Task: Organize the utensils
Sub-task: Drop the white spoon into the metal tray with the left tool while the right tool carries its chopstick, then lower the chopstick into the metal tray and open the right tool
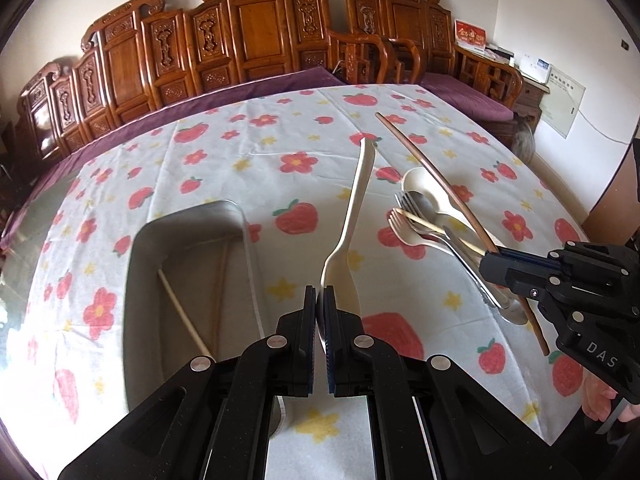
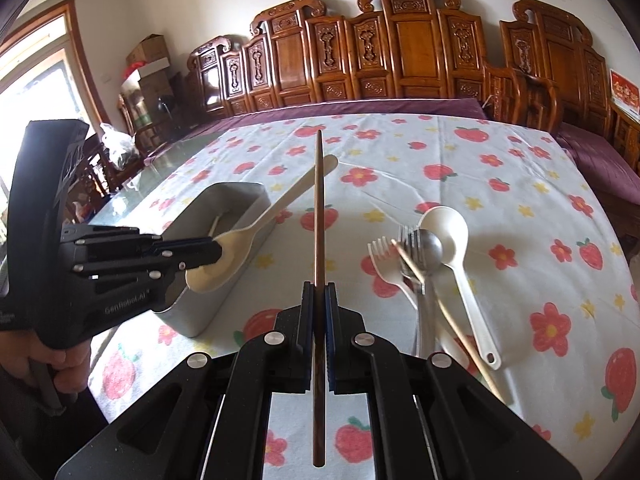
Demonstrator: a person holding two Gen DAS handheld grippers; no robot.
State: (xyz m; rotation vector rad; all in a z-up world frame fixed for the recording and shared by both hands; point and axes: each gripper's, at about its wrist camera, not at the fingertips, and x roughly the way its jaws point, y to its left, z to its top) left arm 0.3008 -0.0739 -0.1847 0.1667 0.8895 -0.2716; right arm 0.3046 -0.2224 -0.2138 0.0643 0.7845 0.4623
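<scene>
My left gripper (image 1: 319, 294) is shut on the bowl of a cream spoon (image 1: 356, 216), its handle pointing away, beside a grey metal tray (image 1: 188, 236). It also shows in the right wrist view (image 2: 218, 254), holding the spoon (image 2: 280, 204) over the tray's (image 2: 208, 312) right rim. A pale chopstick (image 1: 184, 314) lies in the tray. My right gripper (image 2: 319, 290) is shut on a brown chopstick (image 2: 319, 208), held above the cloth. It also shows in the left wrist view (image 1: 490, 266), with the chopstick (image 1: 432, 176).
A pile of utensils lies on the flowered tablecloth (image 2: 500, 184): a cream ladle (image 2: 452, 240), a metal spoon (image 2: 428, 246), a metal fork (image 2: 408, 240), a cream fork (image 2: 384, 260) and a pale chopstick (image 2: 444, 312). A carved wooden bench (image 2: 400, 48) stands behind the table.
</scene>
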